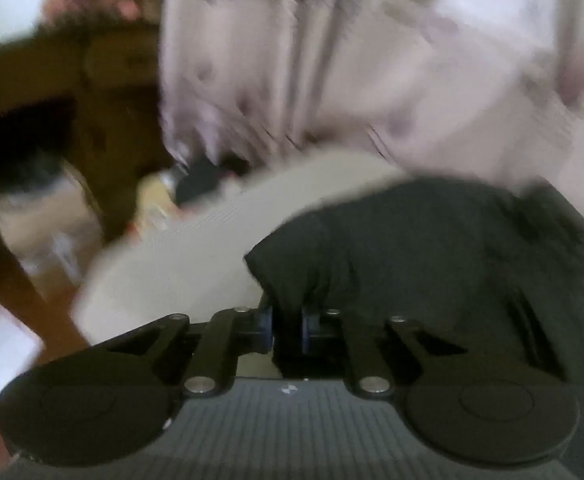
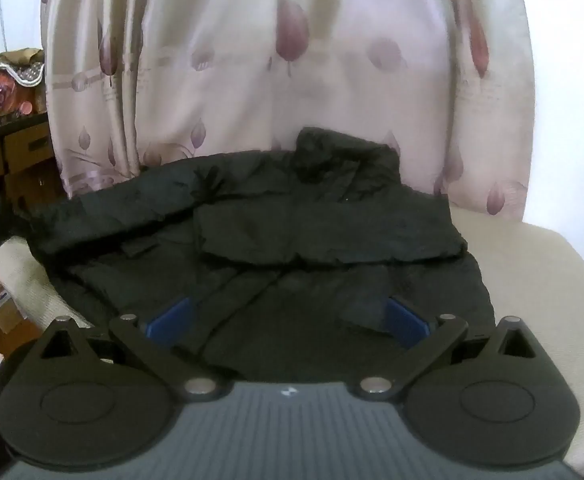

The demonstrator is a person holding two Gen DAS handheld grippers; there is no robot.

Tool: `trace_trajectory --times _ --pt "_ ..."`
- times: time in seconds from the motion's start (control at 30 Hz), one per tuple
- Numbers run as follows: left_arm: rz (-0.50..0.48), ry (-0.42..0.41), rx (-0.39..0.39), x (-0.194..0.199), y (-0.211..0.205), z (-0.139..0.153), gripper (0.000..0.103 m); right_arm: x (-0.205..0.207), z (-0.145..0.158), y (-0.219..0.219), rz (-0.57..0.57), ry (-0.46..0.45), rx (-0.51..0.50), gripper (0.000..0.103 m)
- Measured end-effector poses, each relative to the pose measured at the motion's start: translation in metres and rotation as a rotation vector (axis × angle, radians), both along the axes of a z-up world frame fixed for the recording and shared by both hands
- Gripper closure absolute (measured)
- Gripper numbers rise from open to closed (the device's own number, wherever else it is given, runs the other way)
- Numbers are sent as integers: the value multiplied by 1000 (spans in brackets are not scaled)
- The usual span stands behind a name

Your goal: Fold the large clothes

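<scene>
The left gripper (image 1: 287, 330) pinches a fold of the black jacket (image 2: 260, 240) near the cream cushion's (image 2: 531, 264) left edge; the right gripper (image 2: 288, 320) hangs wide open above the hem, bare cushion right.

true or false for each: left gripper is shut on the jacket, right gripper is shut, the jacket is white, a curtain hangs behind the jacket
1. The left gripper is shut on the jacket. True.
2. The right gripper is shut. False: its jaws stand wide open over the jacket.
3. The jacket is white. False: it is black, lying on a pale cushion.
4. A curtain hangs behind the jacket. True.
</scene>
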State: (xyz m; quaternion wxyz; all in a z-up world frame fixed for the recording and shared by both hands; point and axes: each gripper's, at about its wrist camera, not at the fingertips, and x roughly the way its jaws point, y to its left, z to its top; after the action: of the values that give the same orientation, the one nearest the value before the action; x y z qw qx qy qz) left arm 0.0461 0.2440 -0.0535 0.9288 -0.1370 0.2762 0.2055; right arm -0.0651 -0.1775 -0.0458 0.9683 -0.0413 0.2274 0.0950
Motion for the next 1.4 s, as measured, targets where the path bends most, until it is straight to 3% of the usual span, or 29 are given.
trace_trajectory --times 0.23,0.3,0.37,0.47,0.53,0.7,0.73,0.83,1.03,1.07,1.1,1.13,1.17,1.23,1.4 --pt "283 -56 139 51 85 61 84 15 9 0 4 0 1 0" --pt "318 -80 172 54 93 68 41 23 0 2 11 8 10 0" --pt "312 -103 185 52 91 71 22 30 2 3 30 21 18 0" --pt "229 -137 250 42 67 74 18 46 5 7 58 0 12 0" --pt "162 -155 224 26 49 69 10 61 6 11 81 -15 8 0" --pt "12 -171 99 -13 0 51 7 119 -8 44 142 5 -68 0" --pt "-11 -171 73 -20 -9 46 7 125 -14 50 156 13 -31 0" --pt "-106 -155 21 -41 -40 28 6 152 -34 81 195 41 -129 0" --pt "-194 -139 10 -69 -83 5 3 177 -81 129 236 -30 -501 1" --pt "-205 -132 3 -69 -87 4 3 182 -83 127 256 -30 -508 8" --pt "-224 -125 -5 -69 -91 3 3 187 -78 120 268 -12 -459 34" --pt "-234 -117 -7 -69 -94 2 3 194 -71 113 247 6 -431 74" --pt "-239 -111 -5 -69 -96 1 3 200 -61 105 207 -1 -399 80" --pt "-256 -101 13 -66 -102 0 3 203 -35 70 109 -80 -354 81" --pt "-263 -88 25 -60 -111 -3 2 183 56 -79 -219 -253 -188 88"
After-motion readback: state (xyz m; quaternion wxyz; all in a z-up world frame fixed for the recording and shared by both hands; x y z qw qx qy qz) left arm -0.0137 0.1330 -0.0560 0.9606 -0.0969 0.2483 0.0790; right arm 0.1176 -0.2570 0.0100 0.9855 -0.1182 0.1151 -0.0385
